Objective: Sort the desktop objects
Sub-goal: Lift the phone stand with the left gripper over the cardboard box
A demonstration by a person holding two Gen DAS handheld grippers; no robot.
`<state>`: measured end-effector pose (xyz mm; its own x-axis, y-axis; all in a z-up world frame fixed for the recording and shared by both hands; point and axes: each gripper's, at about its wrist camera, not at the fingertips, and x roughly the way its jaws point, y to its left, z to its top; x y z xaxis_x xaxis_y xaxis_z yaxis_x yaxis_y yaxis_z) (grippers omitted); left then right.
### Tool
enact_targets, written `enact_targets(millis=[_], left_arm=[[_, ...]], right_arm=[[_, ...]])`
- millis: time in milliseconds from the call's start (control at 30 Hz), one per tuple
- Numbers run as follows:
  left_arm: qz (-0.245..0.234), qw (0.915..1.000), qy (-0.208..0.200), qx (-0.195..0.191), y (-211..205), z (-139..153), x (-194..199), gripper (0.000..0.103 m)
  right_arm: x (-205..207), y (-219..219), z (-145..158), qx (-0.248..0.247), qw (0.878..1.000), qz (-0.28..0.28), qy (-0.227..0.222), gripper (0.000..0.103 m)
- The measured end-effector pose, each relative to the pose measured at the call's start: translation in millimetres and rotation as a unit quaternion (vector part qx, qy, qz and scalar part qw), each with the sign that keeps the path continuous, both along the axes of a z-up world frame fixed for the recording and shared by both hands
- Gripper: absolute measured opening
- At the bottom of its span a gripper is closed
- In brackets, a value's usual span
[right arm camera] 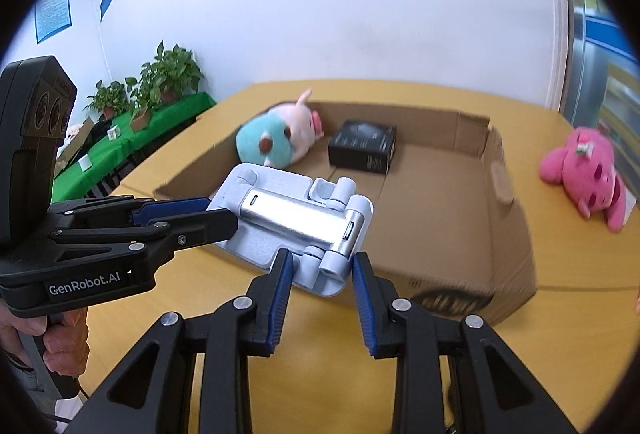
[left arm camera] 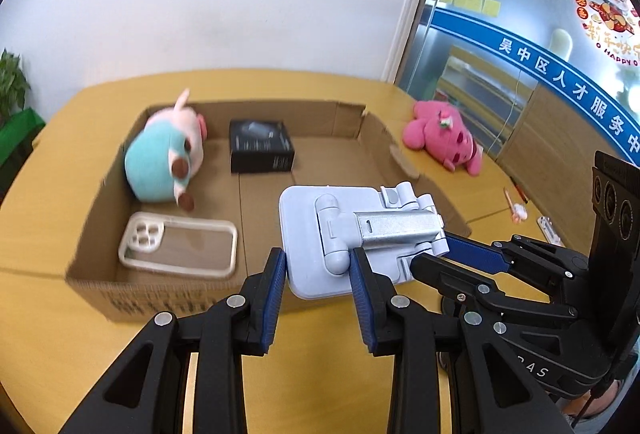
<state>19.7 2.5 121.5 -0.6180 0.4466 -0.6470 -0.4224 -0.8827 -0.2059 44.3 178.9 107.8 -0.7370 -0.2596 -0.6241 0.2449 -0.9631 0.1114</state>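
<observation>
A pale blue folding phone stand (left arm camera: 320, 218) with a silver arm hangs in the air over the front edge of an open cardboard box (left arm camera: 256, 106). My left gripper (left arm camera: 318, 270) is shut on the stand's near edge, blue pads pressing both sides. My right gripper (left arm camera: 434, 254) reaches in from the right and is clamped on the stand's hinge end. In the right wrist view the stand (right arm camera: 288, 210) sits between the right gripper's (right arm camera: 322, 266) pads, and the left gripper (right arm camera: 220, 214) holds its far end.
Inside the box lie a teal and pink plush (left arm camera: 160, 162), a black carton (left arm camera: 260, 146) and a clear phone case (left arm camera: 180, 246). A pink plush (left arm camera: 444, 138) lies on the yellow table (left arm camera: 320, 354) right of the box. Pens (left arm camera: 516, 206) lie further right.
</observation>
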Motion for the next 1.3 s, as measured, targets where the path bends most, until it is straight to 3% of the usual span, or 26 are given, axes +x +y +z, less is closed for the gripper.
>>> enact_targets(millis=[467,667,967,1300], left_arm=[[0.001,0.999,0.041,0.02,5,62,-53,0.033],[-0.012,0.9992,0.036,0.014,27,70,-91,0.033],[-0.022,0.9994,-0.026,-0.003,43,24,-138,0.033],[0.031,0.9897,-0.134,-0.038,13,-51,-196,0.033]], right_arm=[[-44,4,64,0.02,0.998,-0.005,0.052,0.029],[-77,18,78,0.019,0.998,-0.017,0.054,0.029],[-123,44,44,0.01,0.999,-0.034,-0.001,0.029],[-196,3,-33,-0.007,0.992,0.009,-0.124,0.028]])
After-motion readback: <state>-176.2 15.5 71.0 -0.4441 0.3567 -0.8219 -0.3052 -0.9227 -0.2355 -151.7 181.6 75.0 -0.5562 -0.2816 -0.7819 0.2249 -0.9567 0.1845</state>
